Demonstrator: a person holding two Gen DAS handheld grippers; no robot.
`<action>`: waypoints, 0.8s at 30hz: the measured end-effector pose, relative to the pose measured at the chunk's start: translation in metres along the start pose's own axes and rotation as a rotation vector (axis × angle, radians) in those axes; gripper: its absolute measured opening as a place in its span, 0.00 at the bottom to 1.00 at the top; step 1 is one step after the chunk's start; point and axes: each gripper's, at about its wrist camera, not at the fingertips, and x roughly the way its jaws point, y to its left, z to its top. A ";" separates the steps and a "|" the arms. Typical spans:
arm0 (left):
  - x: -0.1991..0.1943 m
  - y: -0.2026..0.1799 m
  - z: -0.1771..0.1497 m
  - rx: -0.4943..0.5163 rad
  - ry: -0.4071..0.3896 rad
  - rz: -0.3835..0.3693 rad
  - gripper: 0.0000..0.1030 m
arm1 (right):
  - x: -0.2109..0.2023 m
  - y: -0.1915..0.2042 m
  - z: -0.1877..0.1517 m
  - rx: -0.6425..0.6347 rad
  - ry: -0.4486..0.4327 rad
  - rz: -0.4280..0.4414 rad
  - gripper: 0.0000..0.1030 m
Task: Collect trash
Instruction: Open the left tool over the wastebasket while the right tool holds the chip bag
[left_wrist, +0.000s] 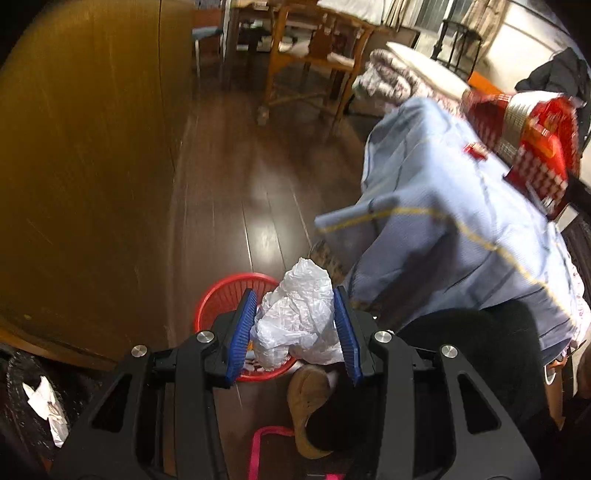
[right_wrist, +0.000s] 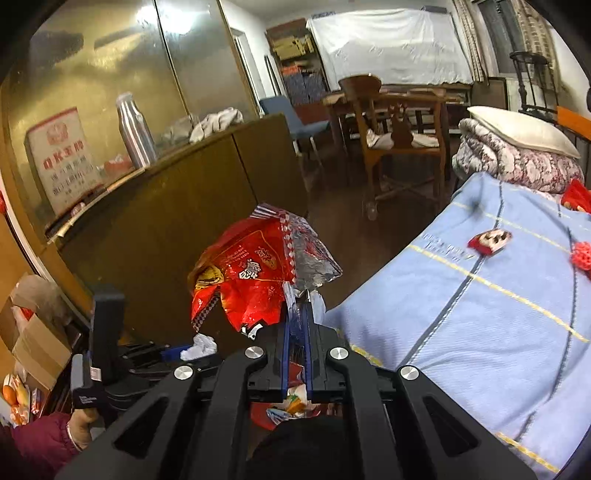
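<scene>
White crumpled plastic bag (left_wrist: 295, 317) is what we have clamped in the left tool (left_wrist: 295, 325), above the red basket (left_wrist: 221, 295) on the floor. Right tool (right_wrist: 297, 314) is clenched on a red snack wrapper (right_wrist: 243, 280) beside the bed (right_wrist: 480, 314).

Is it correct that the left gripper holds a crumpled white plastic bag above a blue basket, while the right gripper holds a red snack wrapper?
Not quite: the basket is red, not blue, as the left wrist view shows. The rest holds: the left gripper holds the crumpled white plastic bag above it, and the right gripper is shut on the red snack wrapper.
</scene>
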 end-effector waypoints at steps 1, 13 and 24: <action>0.008 0.003 -0.001 -0.007 0.015 -0.002 0.41 | 0.006 0.000 0.000 0.000 0.010 -0.002 0.06; 0.073 0.017 -0.016 -0.007 0.116 0.050 0.59 | 0.074 -0.004 -0.001 0.029 0.135 -0.006 0.06; 0.053 0.037 -0.022 -0.033 0.085 0.092 0.71 | 0.122 0.018 -0.002 -0.031 0.244 0.022 0.07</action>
